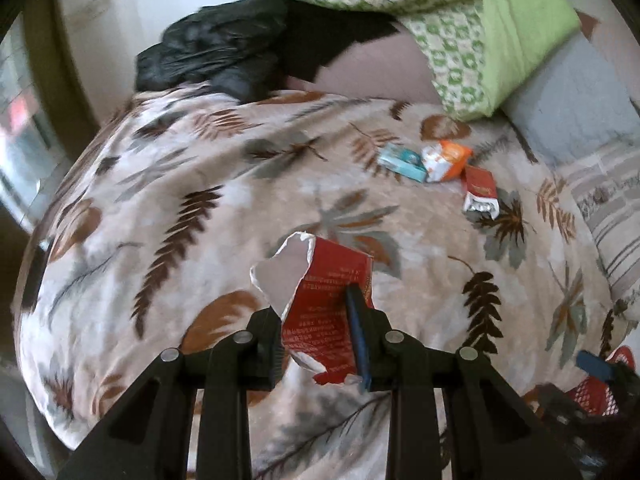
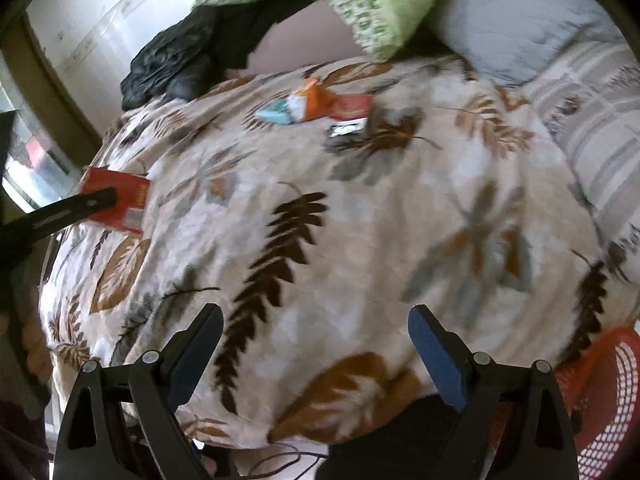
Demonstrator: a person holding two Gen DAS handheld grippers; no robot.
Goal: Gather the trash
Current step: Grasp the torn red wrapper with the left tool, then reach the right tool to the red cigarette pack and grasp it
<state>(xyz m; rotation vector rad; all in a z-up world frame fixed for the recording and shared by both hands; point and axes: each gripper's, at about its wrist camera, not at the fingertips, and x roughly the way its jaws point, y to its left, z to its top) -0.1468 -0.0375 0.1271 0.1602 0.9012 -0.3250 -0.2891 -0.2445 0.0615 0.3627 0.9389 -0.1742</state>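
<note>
Left gripper (image 1: 316, 320) clamped on torn red carton (image 1: 328, 312), lifted clear of leaf-print blanket (image 1: 200, 208). Toward one o'clock: blue packet (image 1: 402, 162), orange wrapper (image 1: 446, 160), red pack (image 1: 480, 194) clustered. Right gripper (image 2: 316, 344) jaws wide apart, empty. Red basket (image 2: 608, 392) at four o'clock.

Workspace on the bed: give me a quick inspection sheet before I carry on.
Surface: leaf-print blanket covering the bed, rumpled.
Job's things: torn red carton held above the blanket; teal box, orange wrapper and red pack clustered near the pillows.
Clutter: black plastic bag at the far edge; green quilt; grey pillow.
Grippers: left gripper shut on the carton; right gripper open, empty.
Cables: thin dark cord below the bed edge.
Surroundings: red mesh basket at the right; pale wall behind.
</note>
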